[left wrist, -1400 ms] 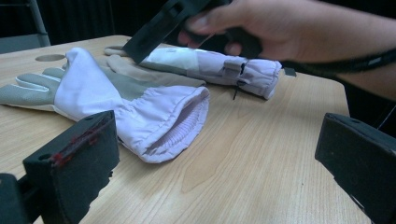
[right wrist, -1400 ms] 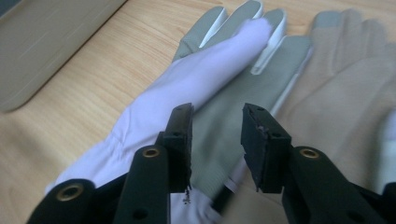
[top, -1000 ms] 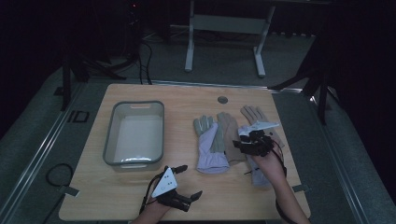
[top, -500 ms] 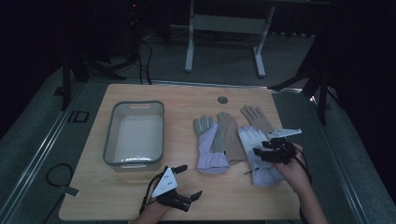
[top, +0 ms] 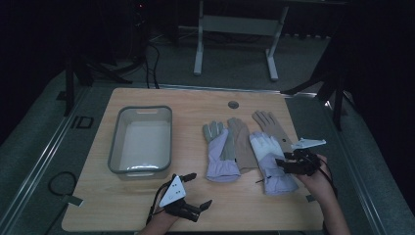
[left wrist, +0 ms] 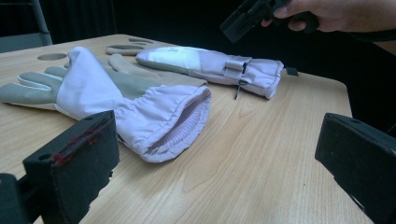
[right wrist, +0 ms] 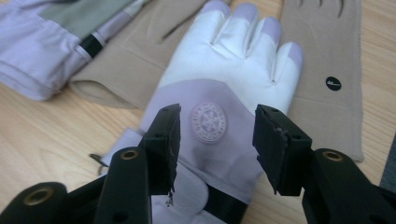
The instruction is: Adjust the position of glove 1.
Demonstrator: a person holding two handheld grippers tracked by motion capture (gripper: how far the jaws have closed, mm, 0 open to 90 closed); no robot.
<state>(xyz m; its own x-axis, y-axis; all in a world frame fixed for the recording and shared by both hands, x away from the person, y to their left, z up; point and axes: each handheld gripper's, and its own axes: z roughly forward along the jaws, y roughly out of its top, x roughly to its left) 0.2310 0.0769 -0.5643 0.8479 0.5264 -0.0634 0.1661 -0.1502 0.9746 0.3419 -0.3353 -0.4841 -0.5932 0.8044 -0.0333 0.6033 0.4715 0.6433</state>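
Withdrawn rightward, right gripper (right wrist: 215,140) hangs half-open, seemingly just above lilac glove (right wrist: 224,93).

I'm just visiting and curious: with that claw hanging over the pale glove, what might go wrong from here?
The right claw is open above the lilac-and-white glove, which overlaps a tan glove. Closing low might pinch both layers and drag the tan one along. The glove is soft and floppy, so a grip near the cuff could leave the fingers trailing across the table. A thin pinch of fabric might also slip out.
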